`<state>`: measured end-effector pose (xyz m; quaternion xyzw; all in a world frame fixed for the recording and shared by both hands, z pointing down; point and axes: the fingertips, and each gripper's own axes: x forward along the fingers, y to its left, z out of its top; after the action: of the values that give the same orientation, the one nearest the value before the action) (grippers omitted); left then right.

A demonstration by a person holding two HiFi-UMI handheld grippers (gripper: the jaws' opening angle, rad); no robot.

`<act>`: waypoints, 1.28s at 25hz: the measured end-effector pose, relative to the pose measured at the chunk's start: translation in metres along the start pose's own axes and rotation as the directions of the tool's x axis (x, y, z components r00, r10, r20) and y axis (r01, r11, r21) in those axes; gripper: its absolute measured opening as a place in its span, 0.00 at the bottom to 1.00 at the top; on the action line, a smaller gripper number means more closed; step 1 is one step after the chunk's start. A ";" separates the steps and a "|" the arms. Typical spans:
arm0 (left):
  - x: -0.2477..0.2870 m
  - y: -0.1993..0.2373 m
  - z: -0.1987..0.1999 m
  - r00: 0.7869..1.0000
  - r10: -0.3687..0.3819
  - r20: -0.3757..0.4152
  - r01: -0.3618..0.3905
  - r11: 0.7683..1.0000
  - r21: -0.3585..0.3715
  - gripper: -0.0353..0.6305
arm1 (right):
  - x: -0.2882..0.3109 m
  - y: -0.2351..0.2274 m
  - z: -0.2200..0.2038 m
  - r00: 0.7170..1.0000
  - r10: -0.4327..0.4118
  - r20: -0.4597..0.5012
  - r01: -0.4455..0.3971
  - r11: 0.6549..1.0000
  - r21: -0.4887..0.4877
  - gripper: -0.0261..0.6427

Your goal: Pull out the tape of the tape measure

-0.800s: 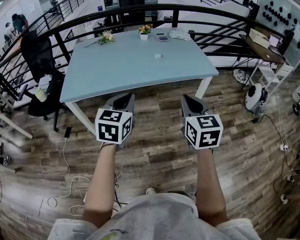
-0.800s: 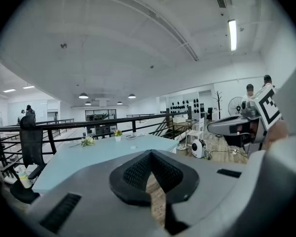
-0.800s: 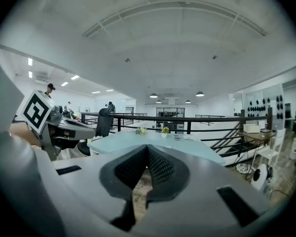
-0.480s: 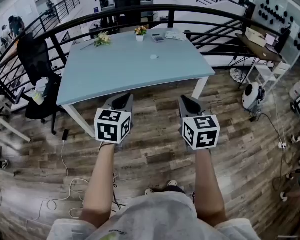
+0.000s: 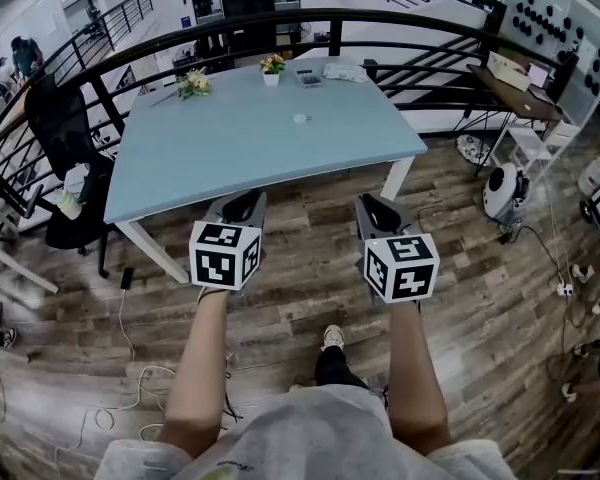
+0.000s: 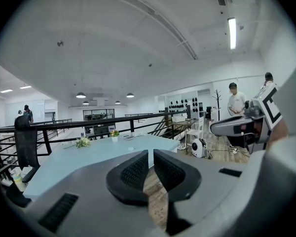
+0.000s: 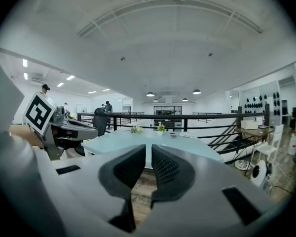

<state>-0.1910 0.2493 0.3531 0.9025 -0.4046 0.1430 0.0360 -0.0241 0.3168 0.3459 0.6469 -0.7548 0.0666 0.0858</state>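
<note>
A light-blue table (image 5: 230, 148) stands ahead of me, beyond both grippers. A small pale round object (image 5: 301, 118) lies near its middle; it is too small to tell whether it is the tape measure. My left gripper (image 5: 242, 205) hangs over the wooden floor just short of the table's near edge, jaws together and empty. My right gripper (image 5: 378, 208) is held level beside it, also shut on nothing. The left gripper view shows the left gripper (image 6: 151, 154) with its dark ribbed pads nearly touching, the table (image 6: 89, 154) behind. The right gripper (image 7: 149, 152) looks the same.
A black office chair (image 5: 55, 118) stands left of the table. A black railing (image 5: 410, 28) curves behind it. Flowers (image 5: 192, 83), a small flower pot (image 5: 271, 65) and a dark flat item (image 5: 308, 78) sit at the far edge. A white round appliance (image 5: 504, 190) and cables (image 5: 130, 388) lie on the floor.
The view has shifted a little toward the table, and a foot now shows on the floor below the grippers. Both grippers keep the same pose, jaws unchanged.
</note>
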 end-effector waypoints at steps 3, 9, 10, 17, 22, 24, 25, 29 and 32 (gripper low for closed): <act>0.019 0.006 0.002 1.000 0.000 -0.002 0.000 1.000 -0.002 0.14 | 0.017 -0.010 -0.001 1.000 0.011 -0.003 -0.011 1.000 0.008 0.08; 0.068 0.020 0.010 0.999 0.016 -0.031 -0.017 1.000 -0.014 0.20 | 0.062 -0.044 0.002 0.999 0.034 -0.015 -0.034 0.999 0.030 0.15; 0.076 0.023 0.012 0.999 0.022 -0.033 -0.022 1.000 -0.019 0.21 | 0.069 -0.050 0.003 0.999 0.040 -0.017 -0.039 0.999 0.032 0.16; 0.132 0.039 0.025 0.997 0.054 -0.051 -0.056 0.998 -0.043 0.28 | 0.121 -0.091 0.011 0.996 0.079 -0.032 -0.078 0.996 0.036 0.24; 0.166 0.045 0.033 0.995 0.078 -0.061 -0.081 0.995 -0.053 0.33 | 0.153 -0.117 0.018 0.993 0.114 -0.030 -0.112 0.993 0.042 0.28; 0.179 0.048 0.035 0.994 0.086 -0.068 -0.090 0.994 -0.058 0.35 | 0.166 -0.126 0.019 0.991 0.128 -0.031 -0.127 0.991 0.046 0.31; 0.185 0.049 0.036 0.993 0.090 -0.073 -0.094 0.994 -0.060 0.36 | 0.172 -0.131 0.020 0.990 0.136 -0.033 -0.134 0.990 0.049 0.32; 0.204 0.052 0.037 0.990 0.110 -0.087 -0.116 0.991 -0.069 0.40 | 0.191 -0.147 0.020 0.986 0.161 -0.036 -0.159 0.986 0.057 0.35; 0.214 0.054 0.037 0.987 0.127 -0.097 -0.134 0.988 -0.070 0.40 | 0.203 -0.155 0.019 0.983 0.178 -0.038 -0.176 0.983 0.057 0.37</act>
<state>-0.0871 0.0524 0.3763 0.8645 -0.4659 0.1710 0.0797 0.0979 0.0934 0.3693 0.5777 -0.8052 0.1080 0.0785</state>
